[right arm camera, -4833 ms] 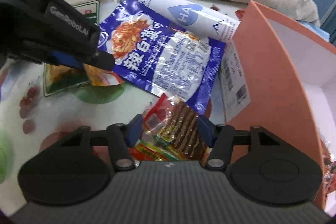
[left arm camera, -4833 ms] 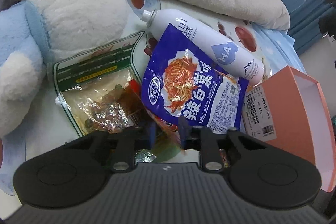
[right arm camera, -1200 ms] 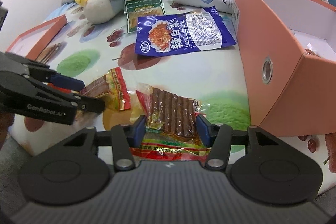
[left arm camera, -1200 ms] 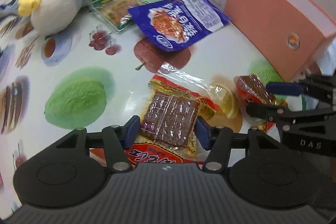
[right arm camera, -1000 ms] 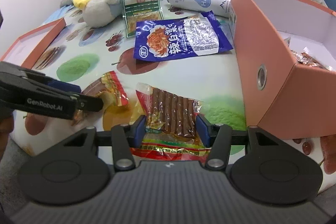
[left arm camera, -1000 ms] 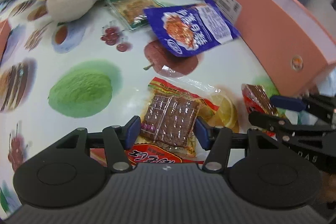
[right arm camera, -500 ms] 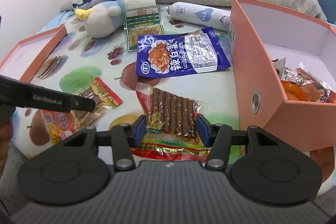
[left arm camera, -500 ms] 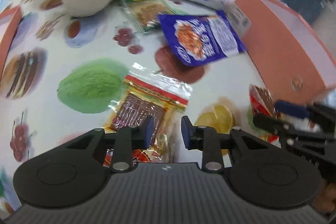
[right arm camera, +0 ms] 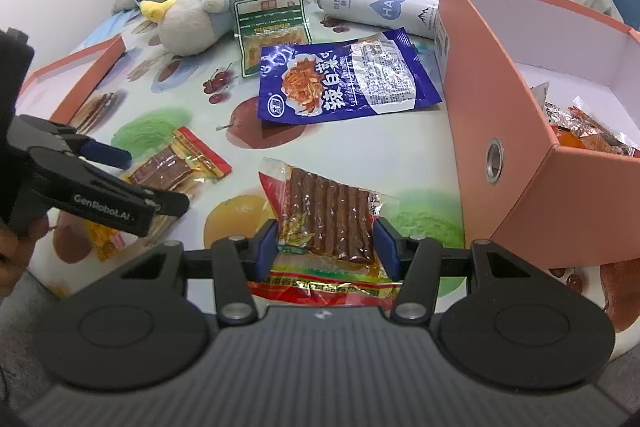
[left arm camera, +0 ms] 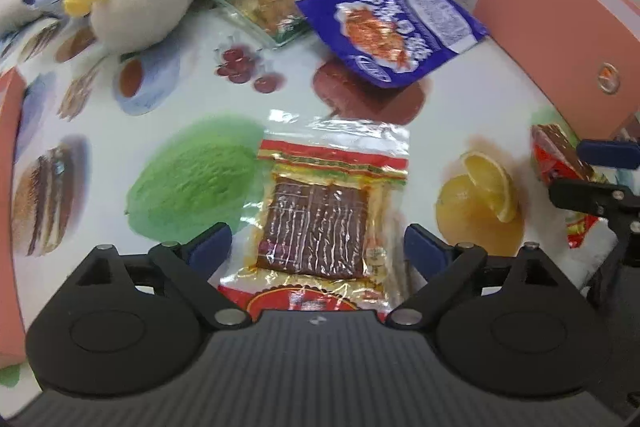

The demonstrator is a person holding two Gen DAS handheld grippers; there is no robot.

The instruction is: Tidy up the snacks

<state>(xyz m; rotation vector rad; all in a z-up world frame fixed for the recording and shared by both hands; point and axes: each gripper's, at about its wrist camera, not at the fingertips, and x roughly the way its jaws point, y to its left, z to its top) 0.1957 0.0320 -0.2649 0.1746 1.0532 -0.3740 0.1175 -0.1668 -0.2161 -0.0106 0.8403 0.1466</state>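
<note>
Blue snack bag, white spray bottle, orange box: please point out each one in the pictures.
blue snack bag (right arm camera: pixel 344 83), right wrist view, on the middle of its printed front.
white spray bottle (right arm camera: pixel 380 9), right wrist view, on its body near the blue heart.
orange box (right arm camera: pixel 492 99), right wrist view, on its outer side wall.

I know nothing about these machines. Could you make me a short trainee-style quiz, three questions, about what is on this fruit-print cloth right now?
1. True or false: the right tongs are clamped on the packet of brown sticks.
2. Which lies nearest the orange box? A) plush bird B) blue snack pouch C) green-labelled packet
3. Fill in: the white bottle is ____ (upright / lying on its side).

Key
1. True; the pads press its two edges.
2. B
3. Lying on its side.

Side note: the left tongs are opening, their pads clear of the flat brown-slab packet between them.
</note>
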